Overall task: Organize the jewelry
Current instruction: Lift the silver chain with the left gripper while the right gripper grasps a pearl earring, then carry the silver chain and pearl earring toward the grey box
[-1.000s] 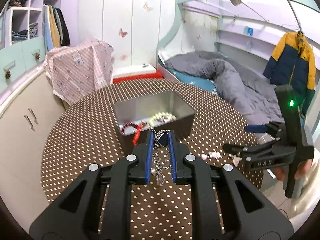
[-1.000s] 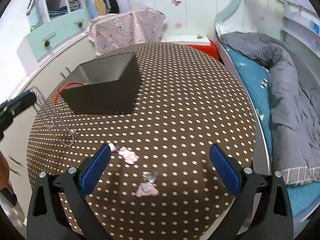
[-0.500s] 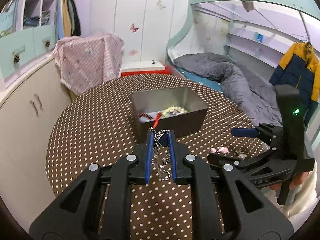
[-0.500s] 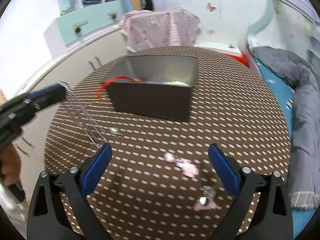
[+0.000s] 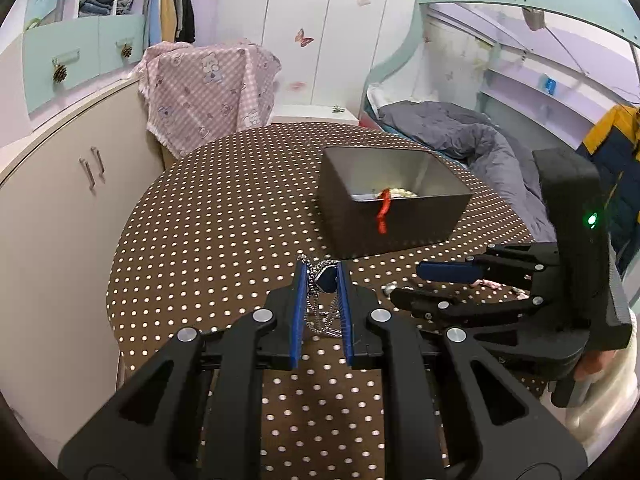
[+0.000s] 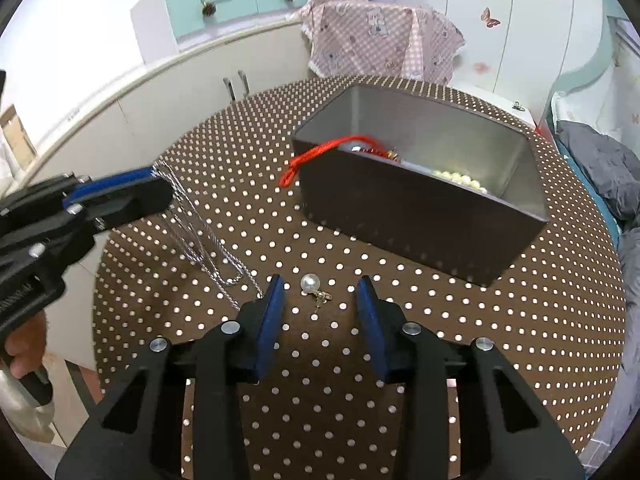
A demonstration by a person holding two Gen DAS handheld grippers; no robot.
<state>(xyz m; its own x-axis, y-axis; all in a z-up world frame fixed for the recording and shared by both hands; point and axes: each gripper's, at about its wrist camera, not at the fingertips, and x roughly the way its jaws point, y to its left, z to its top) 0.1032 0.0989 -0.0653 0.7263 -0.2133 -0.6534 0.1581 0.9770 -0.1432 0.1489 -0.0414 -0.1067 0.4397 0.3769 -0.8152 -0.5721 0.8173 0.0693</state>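
My left gripper (image 5: 323, 276) is shut on a silver chain necklace (image 5: 325, 314) with a blue heart pendant. The chain (image 6: 200, 236) hangs from it down to the dotted tabletop, left of the box. My right gripper (image 6: 320, 283) hovers low over a pearl earring (image 6: 310, 282) that lies on the table between its blue pads. Its jaws are closing and do not touch the pearl. From the left wrist, the right gripper (image 5: 406, 285) is seen to the right. The metal box (image 6: 420, 212) beyond holds a pearl strand (image 6: 460, 178), and a red cord (image 6: 312, 156) hangs over its rim.
The round table (image 5: 208, 232) has a brown cloth with white dots. Small pink pieces (image 5: 486, 283) lie behind the right gripper. Cream cabinets (image 5: 60, 200) curve round the left, a pink checked cloth (image 5: 208, 92) hangs behind, and a bed (image 5: 460, 140) stands at the right.
My right gripper has swung left from the pink pieces to the pearl earring, and its jaws have narrowed a lot. My left gripper has shifted left and lower, still holding the necklace.
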